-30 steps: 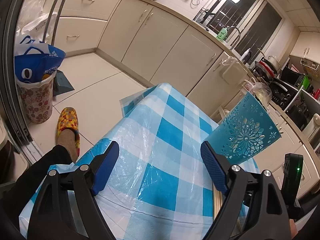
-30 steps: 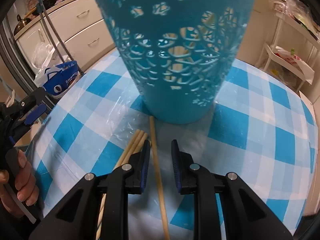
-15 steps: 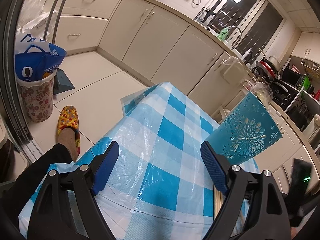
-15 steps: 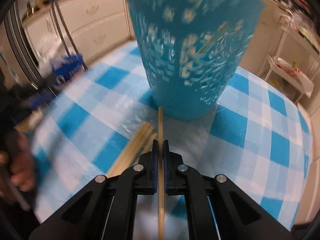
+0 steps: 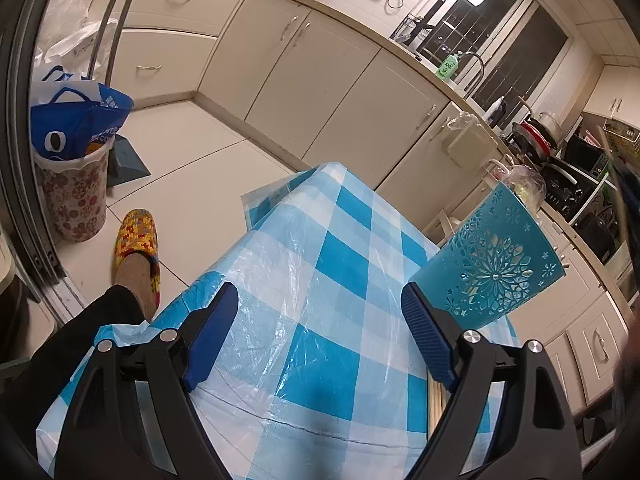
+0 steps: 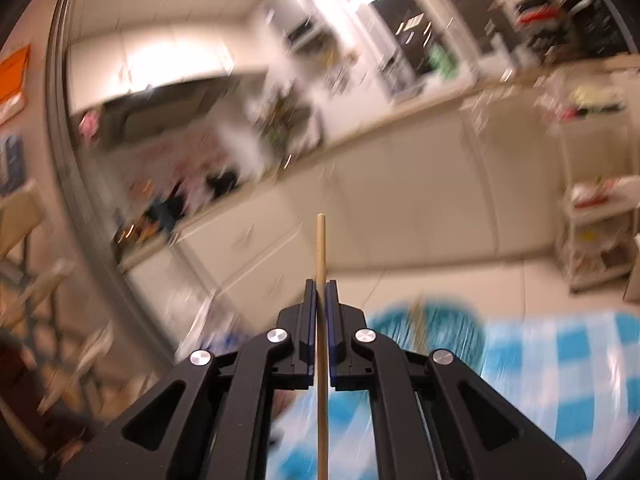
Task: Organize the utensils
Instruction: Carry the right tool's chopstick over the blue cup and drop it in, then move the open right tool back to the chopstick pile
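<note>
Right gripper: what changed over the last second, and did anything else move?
The right gripper closed on one chopstick and lifted it off the checked tablecloth. The left gripper stayed open and still; the teal basket kept its place.

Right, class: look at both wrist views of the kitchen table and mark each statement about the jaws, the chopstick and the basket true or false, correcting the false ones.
1. The right gripper has its jaws closed on a chopstick. True.
2. The left gripper is holding the teal basket. False: its jaws stand wide open with nothing between them, and the basket stands beside them on the table.
3. The tablecloth is blue and white checked. True.
4. The basket lies tipped on its side. False: it stands on its base.
5. A red mug sits on the tablecloth. False: no mug is visible there.
</note>
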### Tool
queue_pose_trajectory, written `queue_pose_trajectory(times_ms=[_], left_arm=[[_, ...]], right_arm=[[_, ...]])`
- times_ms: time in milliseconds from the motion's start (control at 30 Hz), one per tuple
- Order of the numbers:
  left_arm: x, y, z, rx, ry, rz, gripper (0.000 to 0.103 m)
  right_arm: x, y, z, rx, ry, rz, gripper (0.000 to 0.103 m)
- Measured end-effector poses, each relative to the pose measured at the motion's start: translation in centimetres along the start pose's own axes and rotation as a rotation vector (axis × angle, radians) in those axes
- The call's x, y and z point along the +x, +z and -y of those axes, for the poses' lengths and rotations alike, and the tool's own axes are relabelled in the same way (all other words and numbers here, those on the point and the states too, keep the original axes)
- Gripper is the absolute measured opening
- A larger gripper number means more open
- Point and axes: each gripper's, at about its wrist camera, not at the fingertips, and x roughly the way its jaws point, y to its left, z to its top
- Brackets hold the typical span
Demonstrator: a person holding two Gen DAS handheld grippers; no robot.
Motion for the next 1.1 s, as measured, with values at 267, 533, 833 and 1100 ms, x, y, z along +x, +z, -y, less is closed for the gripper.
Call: queue_pose_trajectory(times_ms=[267, 533, 833, 1100], left_arm=[[0.1, -0.3, 0.0, -0.008, -0.01, -0.004, 0.08], [0.1, 0.0, -0.1, -0.011, -0.013, -0.007, 0.08], [-0.7, 0.0, 1.4, 0.068, 0.037, 0.016, 0.08], [-3.9, -0.7, 5.5, 0.221, 0.063, 0.025, 0.081]], right_arm=[[7.3, -0.8, 2.6, -0.015, -0.209, 0.032, 0.006], [6.3, -2.6, 3.7, -0.036, -0.22, -0.042, 0.02], [-5.2, -7.1, 2.6, -0.024, -0.252, -0.048, 0.041], [-11.4, -14.1, 3.1, 0.052, -0.338, -0.22, 0.049]])
